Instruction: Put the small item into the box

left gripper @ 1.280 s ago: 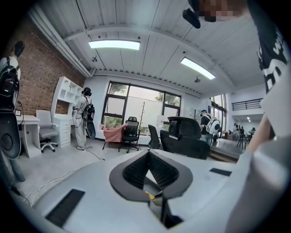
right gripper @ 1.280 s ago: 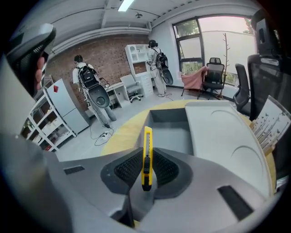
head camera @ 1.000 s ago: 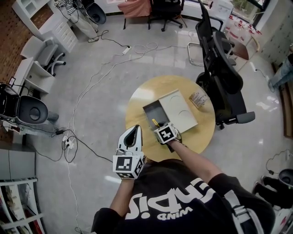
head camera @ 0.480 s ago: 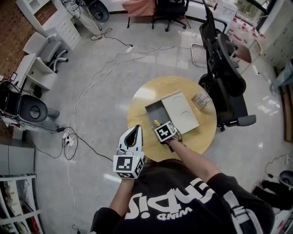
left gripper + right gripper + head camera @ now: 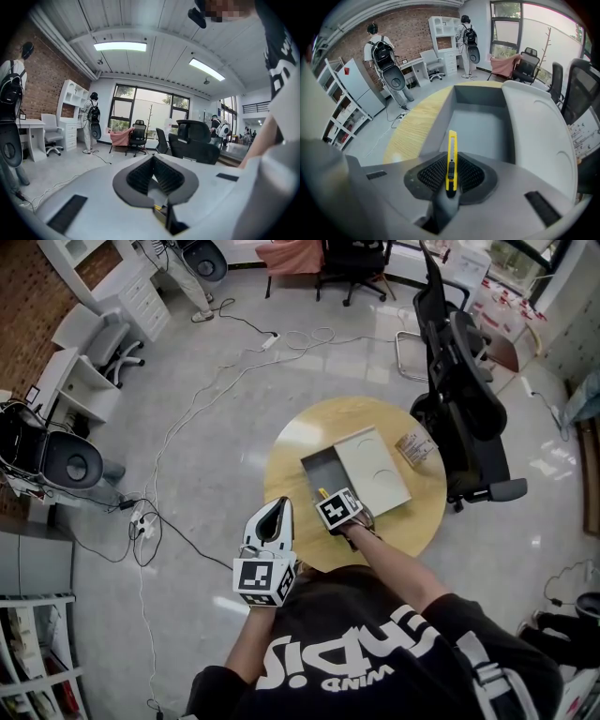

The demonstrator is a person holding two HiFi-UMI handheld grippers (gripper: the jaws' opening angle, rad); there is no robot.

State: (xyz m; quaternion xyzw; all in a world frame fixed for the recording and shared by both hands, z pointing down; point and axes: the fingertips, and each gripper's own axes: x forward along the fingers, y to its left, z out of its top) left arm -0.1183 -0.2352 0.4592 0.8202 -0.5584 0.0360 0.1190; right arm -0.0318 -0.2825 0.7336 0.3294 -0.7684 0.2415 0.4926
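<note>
Head view: a round light-wood table (image 5: 291, 448) bears an open shallow grey box (image 5: 325, 472) with its flat lid (image 5: 377, 470) lying against it; the right gripper (image 5: 330, 500) hangs at the box's near edge, the left gripper (image 5: 275, 514) off the table's near rim. Left gripper view: jaws closed together, nothing between. Right gripper view: jaws clamp a slim yellow utility knife (image 5: 451, 150), its tip over the box

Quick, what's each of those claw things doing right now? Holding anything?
Left gripper: fingers closed, nothing between them.
Right gripper: fingers closed on a yellow utility knife.
</note>
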